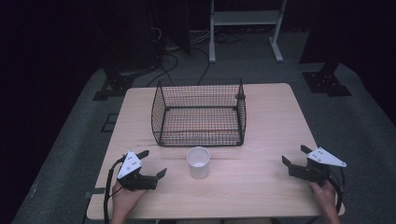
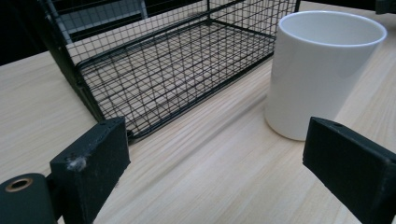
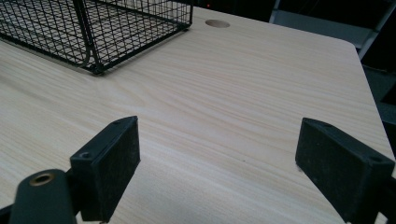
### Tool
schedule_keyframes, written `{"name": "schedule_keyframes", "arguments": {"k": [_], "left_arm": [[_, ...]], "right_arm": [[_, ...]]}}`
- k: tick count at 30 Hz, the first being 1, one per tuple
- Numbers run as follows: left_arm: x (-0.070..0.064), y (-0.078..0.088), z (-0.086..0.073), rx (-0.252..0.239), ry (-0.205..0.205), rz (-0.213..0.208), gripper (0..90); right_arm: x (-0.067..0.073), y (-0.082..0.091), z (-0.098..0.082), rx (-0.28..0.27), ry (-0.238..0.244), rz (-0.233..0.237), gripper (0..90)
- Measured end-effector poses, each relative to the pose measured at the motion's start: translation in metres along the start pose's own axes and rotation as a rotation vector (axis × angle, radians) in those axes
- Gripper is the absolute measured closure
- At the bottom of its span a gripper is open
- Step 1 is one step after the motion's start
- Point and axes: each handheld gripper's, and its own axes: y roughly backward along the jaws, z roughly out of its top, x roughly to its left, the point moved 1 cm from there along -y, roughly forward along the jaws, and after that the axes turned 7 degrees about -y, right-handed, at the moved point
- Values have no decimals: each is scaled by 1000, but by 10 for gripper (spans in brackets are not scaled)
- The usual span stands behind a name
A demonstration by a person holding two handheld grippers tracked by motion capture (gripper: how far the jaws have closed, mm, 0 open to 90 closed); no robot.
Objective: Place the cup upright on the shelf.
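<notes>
Claws: 2 point(image 1: 153, 164) point(image 1: 293, 156), both agape, flank 1 cup point(image 1: 198, 162), 1 basket point(image 1: 199, 114).

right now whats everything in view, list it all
wire basket: 1, black, empty, middle of table toward the far side
cup: 1, white, upright, just in front of the basket
table: 1, light wood, under everything
metal stand: 1, pale, on the floor beyond the table
cables: several, black, floor behind the table
left gripper: 1, black, open, left of the cup
right gripper: 1, black, open, near right edge
</notes>
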Motion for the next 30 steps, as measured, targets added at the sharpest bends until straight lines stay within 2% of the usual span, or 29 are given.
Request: {"name": "schedule_keyframes", "arguments": {"k": [5, 16, 20, 22, 30], "left_arm": [[1, 1, 4, -20, 8, -17, 65], [-5, -5, 10, -5, -18, -44, 41], [-9, -9, 14, 5, -29, -75, 28], [-11, -10, 16, 7, -46, -77, 29], [-14, -13, 21, 11, -56, -113, 26]], "right_arm": [[0, 0, 0, 3, 3, 1, 131], [0, -1, 0, 9, 5, -2, 131], [0, -1, 0, 9, 6, -2, 131], [1, -1, 0, 12, 6, -3, 131], [1, -1, 0, 12, 6, -6, 131]]}}
